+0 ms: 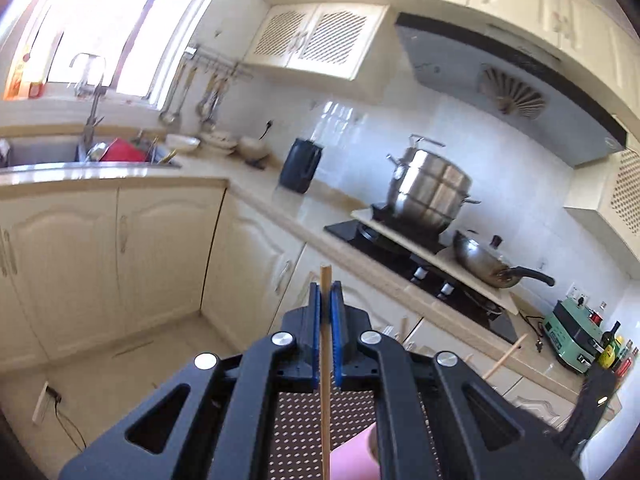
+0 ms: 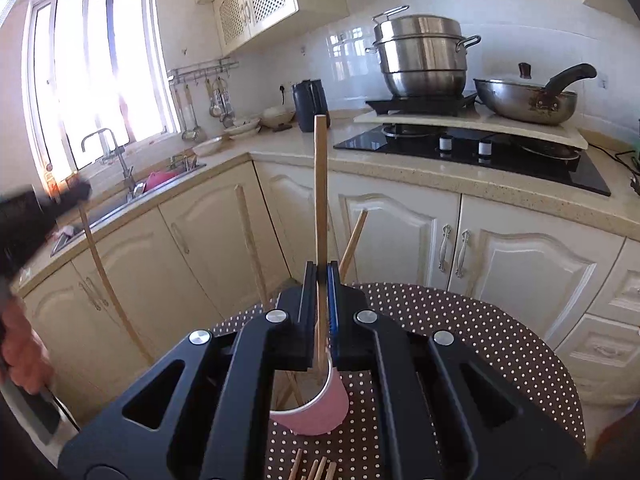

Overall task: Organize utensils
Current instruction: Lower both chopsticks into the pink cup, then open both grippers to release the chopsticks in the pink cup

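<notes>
My right gripper [image 2: 321, 276] is shut on a wooden chopstick [image 2: 320, 184] that stands upright with its lower end in the pink paper cup [image 2: 316, 416] on the dotted table. Two more chopsticks [image 2: 250, 240] lean out of the cup. Several loose chopsticks [image 2: 314, 470] lie on the cloth at the near edge. My left gripper [image 1: 327, 300] is shut on another chopstick [image 1: 325, 360], held upright above the table; the cup's pink edge [image 1: 354, 458] shows below it. The left gripper also shows blurred at the left of the right wrist view [image 2: 36, 212], holding that chopstick [image 2: 108, 284].
The round table has a brown polka-dot cloth [image 2: 460, 320]. Cream cabinets [image 2: 400, 232] stand close behind it. On the counter are a hob [image 2: 480, 148], a steel steamer pot [image 2: 422, 56], a wok [image 2: 524, 100], a black kettle [image 2: 310, 104] and a sink with dishes [image 2: 132, 196].
</notes>
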Tool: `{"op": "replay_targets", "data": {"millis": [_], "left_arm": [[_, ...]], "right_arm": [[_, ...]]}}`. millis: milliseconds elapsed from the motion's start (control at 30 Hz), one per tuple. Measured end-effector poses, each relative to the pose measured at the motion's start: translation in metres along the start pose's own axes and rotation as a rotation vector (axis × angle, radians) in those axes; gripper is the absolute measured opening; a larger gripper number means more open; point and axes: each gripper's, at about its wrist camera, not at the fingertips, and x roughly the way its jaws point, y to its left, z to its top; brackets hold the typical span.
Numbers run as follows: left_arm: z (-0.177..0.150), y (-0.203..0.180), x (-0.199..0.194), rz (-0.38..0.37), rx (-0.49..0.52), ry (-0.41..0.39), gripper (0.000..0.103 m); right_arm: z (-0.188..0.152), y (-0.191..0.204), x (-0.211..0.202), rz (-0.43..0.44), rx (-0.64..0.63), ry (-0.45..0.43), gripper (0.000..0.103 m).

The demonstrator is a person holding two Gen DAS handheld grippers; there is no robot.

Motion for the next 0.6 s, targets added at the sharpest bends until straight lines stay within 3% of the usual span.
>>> {"op": "replay_targets", "data": {"millis": [233,400,433,500,533,600], "left_arm": [[0.015,-0.060,-0.018,-0.041,0.091,-0.127,0.005],[0.008,-0.084,-0.005,-0.053,0.120,-0.144,0.005],[0.005,-0.086,-0.001,-0.051,0.123,-0.144,0.005],[-0.003,-0.090,0.009,-0.044,0.141,-0.130,0.005],[-0.006,-0.090,0.013,-0.038,0.146,-0.124,0.005],[-0.016,-0.090,0.023,-0.033,0.167,-0.127,0.005]], "right_arm": [[-0.021,-0.005,0.008,0.061,0.008,0.070,0.006],[-0.022,-0.010,-0.003,0.063,0.003,0.070,0.010],[-0.022,-0.012,-0.006,0.063,0.007,0.069,0.016],[-0.023,-0.018,-0.012,0.055,0.017,0.062,0.044],[-0.024,-0.020,-0.015,0.049,0.023,0.059,0.065],[-0.024,-0.022,-0.019,0.052,0.020,0.053,0.065]]}}
